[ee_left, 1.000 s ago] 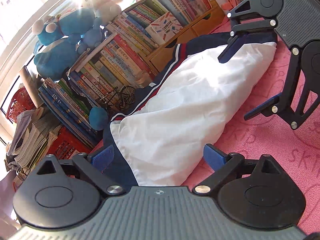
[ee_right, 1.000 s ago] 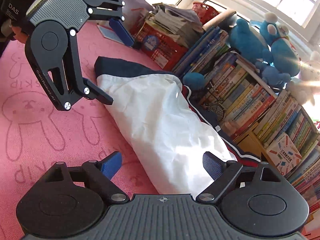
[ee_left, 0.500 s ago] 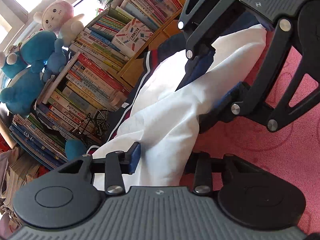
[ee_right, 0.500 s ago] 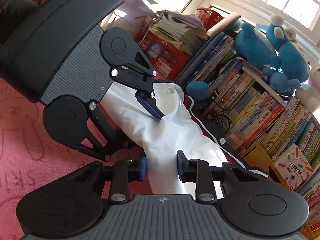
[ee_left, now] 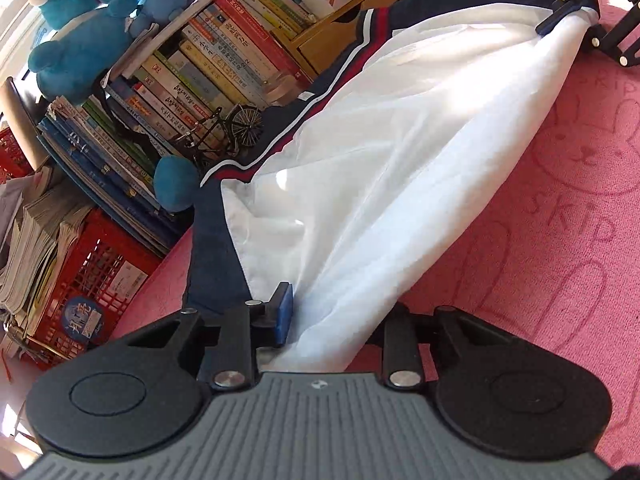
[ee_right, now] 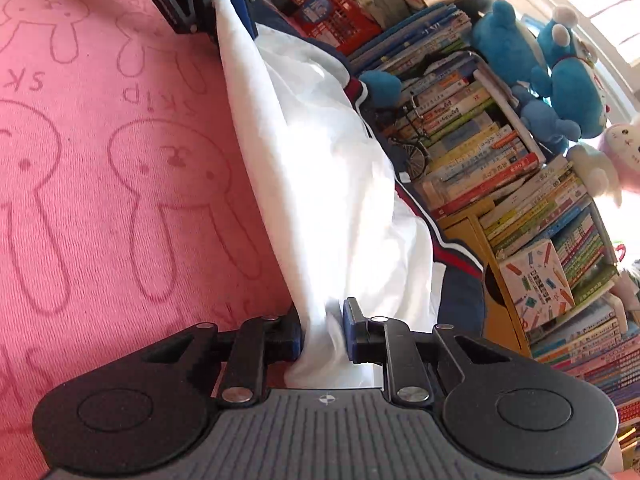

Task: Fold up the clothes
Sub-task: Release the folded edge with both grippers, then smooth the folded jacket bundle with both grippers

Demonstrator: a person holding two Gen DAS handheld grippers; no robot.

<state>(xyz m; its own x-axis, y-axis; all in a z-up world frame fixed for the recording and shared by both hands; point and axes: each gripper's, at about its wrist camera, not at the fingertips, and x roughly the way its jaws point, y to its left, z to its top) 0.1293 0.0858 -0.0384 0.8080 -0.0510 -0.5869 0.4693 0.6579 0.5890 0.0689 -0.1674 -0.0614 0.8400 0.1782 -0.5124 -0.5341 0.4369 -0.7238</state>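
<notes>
Most of both views is filled by a pink tabletop cover (ee_right: 120,200) printed with rabbit outlines and the word "SKIP". Along its far edge runs a packed wall of books (ee_left: 192,80), some upright on a shelf and some stacked flat, with a wooden drawer unit (ee_left: 344,24) among them and a red crate (ee_left: 92,280) of papers at one end.

On the cover, close against the books, lies the garment (ee_left: 400,140), white with a navy border and a red-and-white stripe along the far side. Its white near edge is lifted off the cover and stretched in a taut line between the two grippers, while the navy side rests low by the books.

Blue plush toys (ee_right: 560,64) sit on top of the book rows.

The left gripper (ee_left: 332,320) is clenched on one end of the white edge, cloth bunched between its blue pads (ee_left: 283,314). The right gripper (ee_right: 322,340) is clenched on the other end, fabric pinched between its fingers.

A small model bicycle (ee_left: 224,128) stands in front of the books, just beyond the garment's striped edge, beside a blue plush ball (ee_left: 174,182).
</notes>
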